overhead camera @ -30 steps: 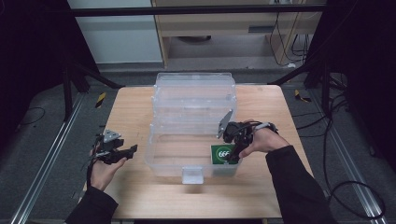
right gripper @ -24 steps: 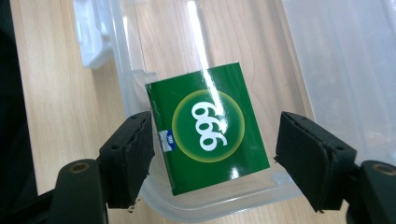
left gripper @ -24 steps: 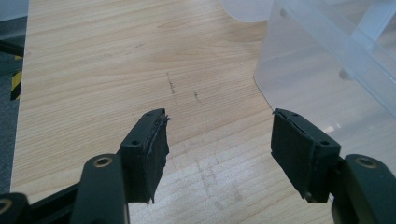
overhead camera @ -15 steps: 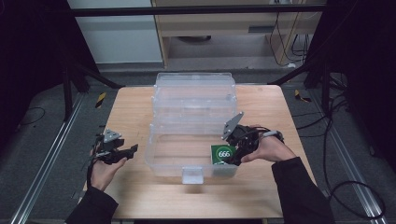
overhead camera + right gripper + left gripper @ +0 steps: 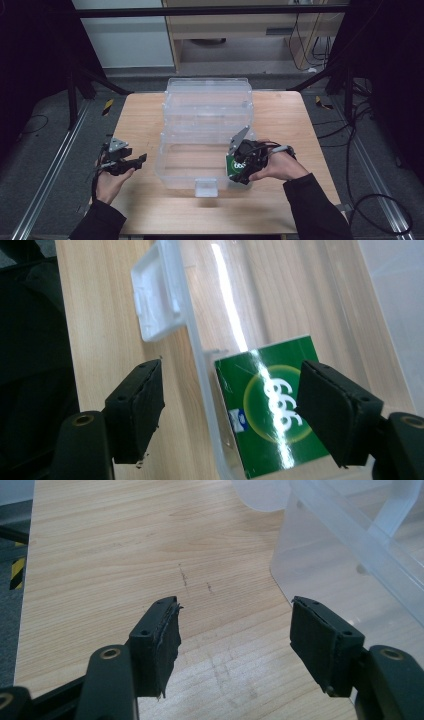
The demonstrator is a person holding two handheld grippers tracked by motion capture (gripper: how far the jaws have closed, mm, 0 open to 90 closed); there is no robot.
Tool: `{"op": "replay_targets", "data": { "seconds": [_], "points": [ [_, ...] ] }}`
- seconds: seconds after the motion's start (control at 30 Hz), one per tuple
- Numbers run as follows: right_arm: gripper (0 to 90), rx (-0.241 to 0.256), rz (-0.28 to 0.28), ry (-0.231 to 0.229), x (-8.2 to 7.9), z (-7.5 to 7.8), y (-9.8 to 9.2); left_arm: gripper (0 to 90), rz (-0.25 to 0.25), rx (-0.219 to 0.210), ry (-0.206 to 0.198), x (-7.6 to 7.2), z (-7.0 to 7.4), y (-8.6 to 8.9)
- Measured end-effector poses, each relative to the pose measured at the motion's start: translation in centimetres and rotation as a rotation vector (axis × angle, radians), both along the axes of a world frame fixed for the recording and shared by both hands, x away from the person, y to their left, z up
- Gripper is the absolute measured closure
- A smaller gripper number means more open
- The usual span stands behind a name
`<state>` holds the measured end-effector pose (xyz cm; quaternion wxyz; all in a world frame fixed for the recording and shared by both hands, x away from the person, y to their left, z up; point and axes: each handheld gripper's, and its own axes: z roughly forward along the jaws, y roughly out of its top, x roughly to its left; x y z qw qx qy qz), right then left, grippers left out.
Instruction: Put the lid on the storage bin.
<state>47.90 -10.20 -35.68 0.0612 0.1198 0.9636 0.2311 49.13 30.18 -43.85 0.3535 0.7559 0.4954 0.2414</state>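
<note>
Wooden table (image 5: 145,120) carries 1 clear plastic bin (image 5: 205,150).

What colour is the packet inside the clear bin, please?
Green packet, with a white "666" in a yellowish ring; clearest in the right gripper view.

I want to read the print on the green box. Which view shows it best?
The right gripper view: the green box lies close, inside the clear bin, its white digits plain. The high view shows it small, partly behind the right tool. The left gripper view adds nothing.

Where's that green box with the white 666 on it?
The green box lies inside the clear bin, in its near right corner, just below the open right hand-held gripper.
</note>
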Motion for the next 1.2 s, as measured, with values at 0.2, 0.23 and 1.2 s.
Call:
{"op": "replay_targets", "data": {
  "seconds": [0.2,0.23,1.2],
  "points": [
    [30.0,-0.001,0.025,0.013,-0.3,0.0,1.3,35.9,0.009,-0.011,-0.011,0.0,0.4,0.2],
    [30.6,-0.003,0.028,0.017,-0.3,-0.1,1.6,35.9,0.009,-0.011,-0.01,0.0,0.4,0.2],
    [52.8,-0.095,0.097,0.104,0.7,-4.0,5.6,35.8,0.004,-0.007,-0.031,-0.3,0.9,0.3]
  ]
}}
